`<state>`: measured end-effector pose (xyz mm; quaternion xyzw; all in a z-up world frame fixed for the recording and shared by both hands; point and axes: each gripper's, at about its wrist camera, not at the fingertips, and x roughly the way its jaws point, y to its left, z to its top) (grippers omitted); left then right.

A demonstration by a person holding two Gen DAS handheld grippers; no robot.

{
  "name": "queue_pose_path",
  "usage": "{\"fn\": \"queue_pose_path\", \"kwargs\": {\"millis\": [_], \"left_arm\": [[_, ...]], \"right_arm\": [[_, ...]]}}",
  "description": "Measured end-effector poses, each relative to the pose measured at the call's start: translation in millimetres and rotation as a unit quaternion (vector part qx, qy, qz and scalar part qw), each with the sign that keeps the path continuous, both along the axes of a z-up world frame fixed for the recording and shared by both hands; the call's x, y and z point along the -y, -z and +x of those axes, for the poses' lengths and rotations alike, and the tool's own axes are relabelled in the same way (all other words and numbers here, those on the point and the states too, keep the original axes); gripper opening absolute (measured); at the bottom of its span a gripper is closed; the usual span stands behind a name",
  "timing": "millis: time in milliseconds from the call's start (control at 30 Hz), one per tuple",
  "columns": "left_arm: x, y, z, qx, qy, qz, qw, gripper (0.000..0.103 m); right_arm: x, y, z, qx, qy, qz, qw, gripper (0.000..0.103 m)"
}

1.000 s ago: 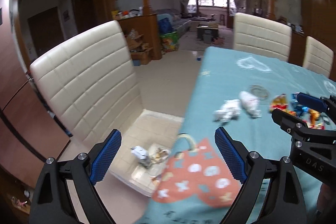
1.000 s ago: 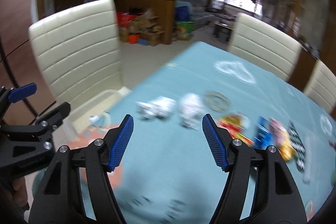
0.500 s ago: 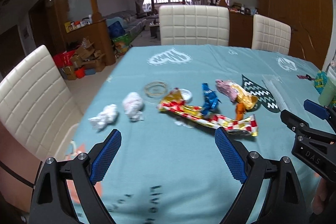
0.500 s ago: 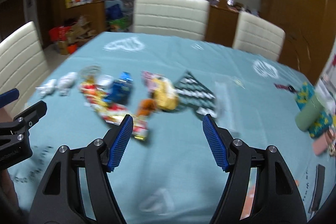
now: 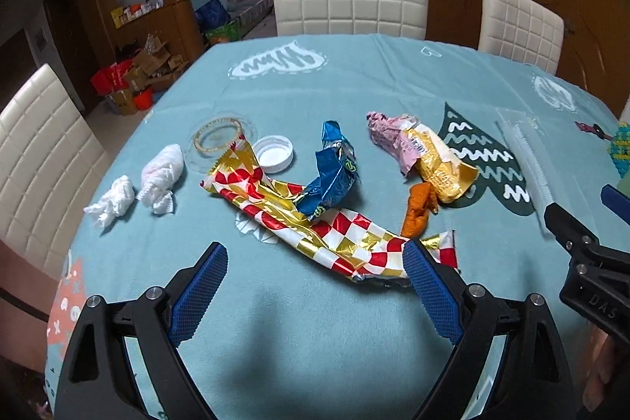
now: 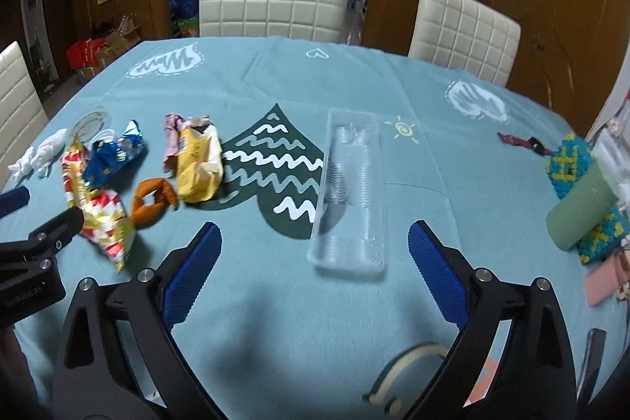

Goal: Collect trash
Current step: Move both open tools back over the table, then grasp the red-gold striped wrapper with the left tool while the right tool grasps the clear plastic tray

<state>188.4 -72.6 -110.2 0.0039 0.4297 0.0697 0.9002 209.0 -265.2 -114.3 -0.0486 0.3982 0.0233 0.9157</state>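
Trash, loose lot, on the surface (image 5: 334, 333) under a teal cloth, gathered toward its left edge.

- Checked foil wrapper (image 5: 315, 223): red, gold and white, long, lying flat. Probably feather-light, crinkly, slick. Take at the crumpled near end, just beside the left gripper (image 5: 315, 286).
- Blue foil wrapper (image 5: 332, 176): crumpled, resting on the checked one. Pinch a raised fold.
- Yellow packet (image 5: 433, 160) with pink wrapper (image 5: 384, 130) touching it: soft, likely empty.
- Orange scrap (image 5: 419, 209): twisted, just beside the yellow packet.
- Two white tissue wads (image 5: 163, 174): soft, compressible, nearest the left edge.
- White cap (image 5: 273, 154) and clear lid (image 5: 216, 138): rigid, low; judged hard to pinch flat.
- Clear plastic tray (image 6: 350, 191): thin, springy, likely crushable; grip one long wall. Lies ahead of the right gripper (image 6: 315, 250).

Fingers of both grippers spread wide, nothing held.
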Motion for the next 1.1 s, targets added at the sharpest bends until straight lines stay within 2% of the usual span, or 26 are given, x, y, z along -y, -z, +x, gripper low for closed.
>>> {"fn": "queue_pose_path", "kwargs": {"millis": [133, 233, 500, 533, 600, 667, 700, 767, 867, 1100], "left_arm": [[-4.8, 8.0, 12.1, -0.004, -0.023, 0.008, 0.9997, 0.088], [-7.6, 14.9, 20.4, -0.016, -0.029, -0.005, 0.9995, 0.088], [-7.8, 32.4, 27.9, -0.035, -0.033, -0.009, 0.9988, 0.088], [-8.9, 32.9, 27.6, -0.034, -0.034, -0.013, 0.9988, 0.085], [-10.2, 32.7, 26.7, -0.036, -0.031, -0.021, 0.9987, 0.072], [-11.8, 31.3, 26.1, -0.037, -0.027, -0.024, 0.9987, 0.043], [-12.8, 29.7, 25.0, -0.038, -0.023, -0.030, 0.9986, 0.033], [-14.3, 26.5, 21.2, -0.039, -0.018, -0.040, 0.9983, 0.023], [-15.1, 22.8, 13.8, -0.036, -0.011, -0.041, 0.9984, 0.015], [-26.6, 4.6, -9.6, -0.018, -0.006, -0.027, 0.9995, 0.008]], "right_arm": [[-0.3, 14.8, 14.2, -0.012, 0.016, -0.018, 1.000, 0.095], [-0.3, 23.0, 21.7, -0.018, 0.021, -0.026, 0.999, 0.095], [11.1, 42.4, 33.0, -0.057, 0.040, 0.006, 0.998, 0.094], [11.6, 42.5, 32.9, -0.061, 0.038, 0.013, 0.997, 0.092], [12.0, 41.9, 32.3, -0.066, 0.029, 0.036, 0.997, 0.079], [9.5, 39.4, 29.1, -0.062, 0.022, 0.045, 0.997, 0.055], [7.8, 39.2, 28.3, -0.063, 0.016, 0.050, 0.997, 0.055], [6.5, 37.6, 23.2, -0.062, 0.010, 0.070, 0.996, 0.054], [2.6, 33.6, 16.5, -0.062, 0.002, 0.078, 0.995, 0.053], [-12.8, 14.4, -5.7, -0.039, -0.014, 0.075, 0.996, 0.053]]}}
